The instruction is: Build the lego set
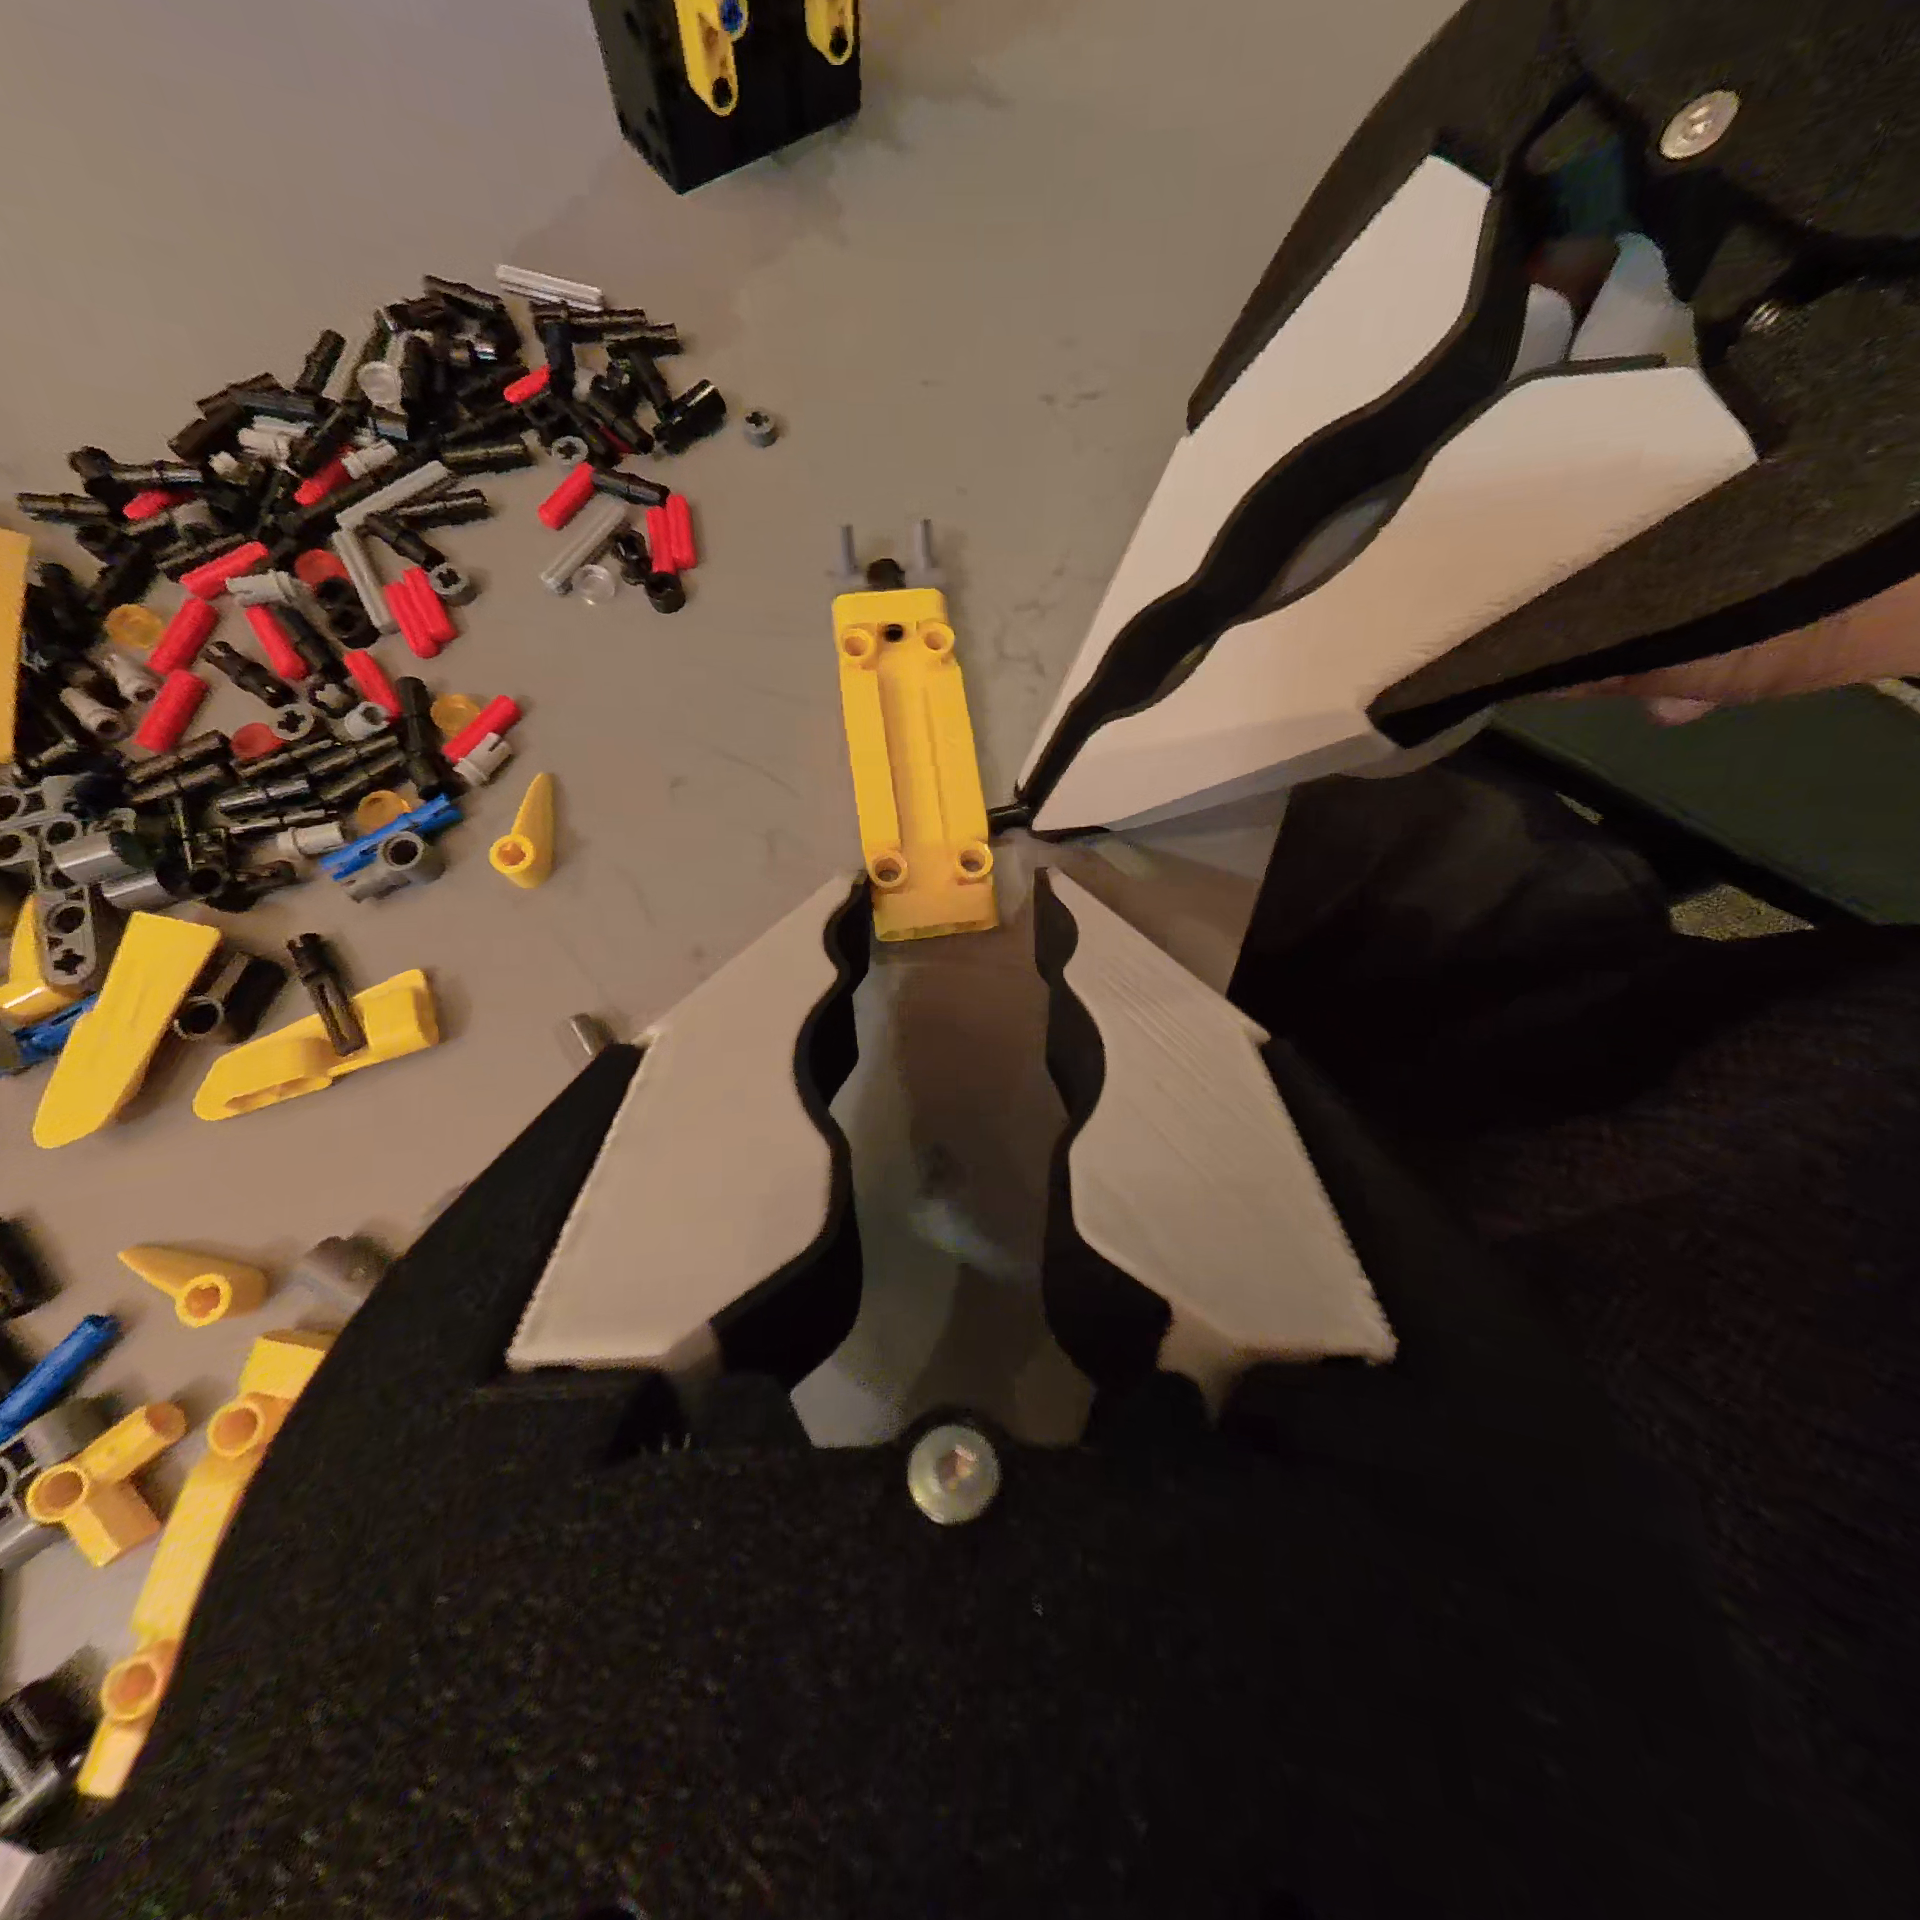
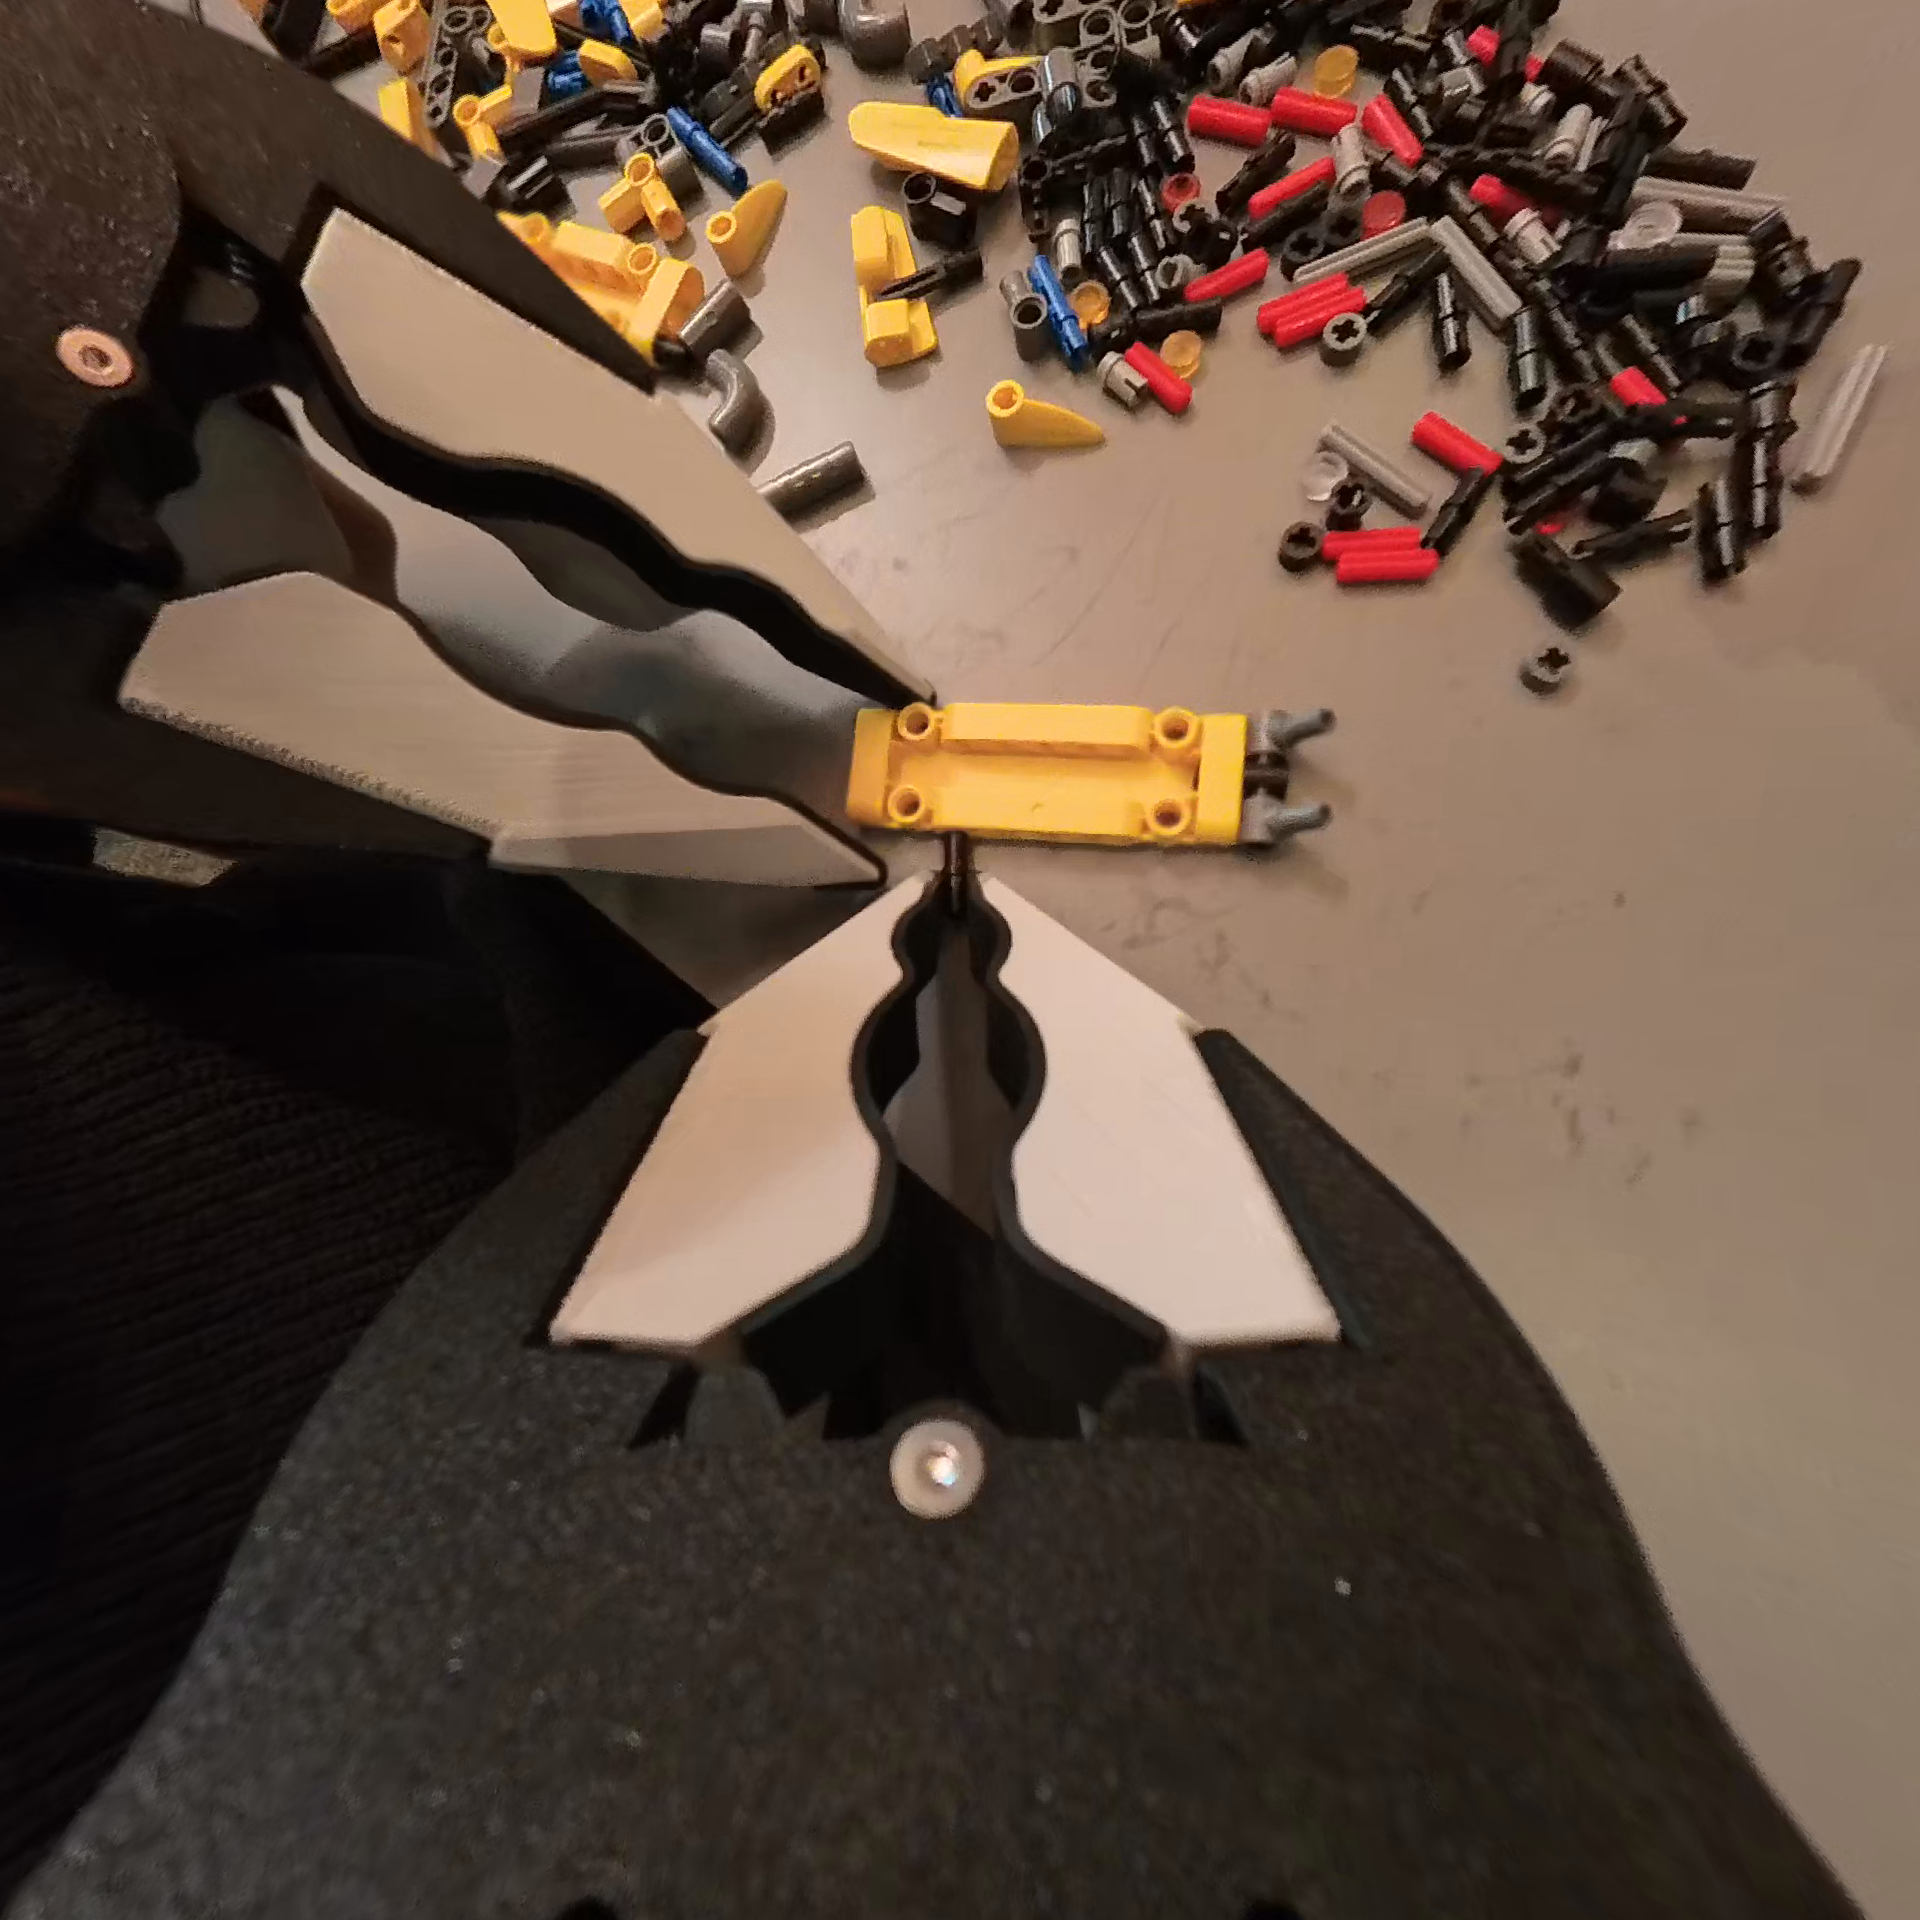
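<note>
Left gripper (image 1: 951, 883): jaws clamp yellow panel (image 1: 914, 748) end, on worktop (image 1: 1039, 364) | Right gripper (image 2: 953, 883): jaws pinch black pin (image 2: 953, 854) at panel's side; far end hidden | Parts pile (image 1: 312, 582) cropped left

Grey tabletop (image 2: 1351, 1039) (scuffed): heap of small building pieces (image 1: 312, 582), yellow panel (image 2: 1044, 774), black block (image 1: 738, 94).

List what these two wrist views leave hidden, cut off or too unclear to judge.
- Left wrist view: the black block with yellow parts is cut off by the top edge.
- Left wrist view: the left gripper covers the near end of the long yellow studded panel.
- Right wrist view: the small black pin held by the right gripper; whether it has entered the panel's side is too small to tell.
</note>
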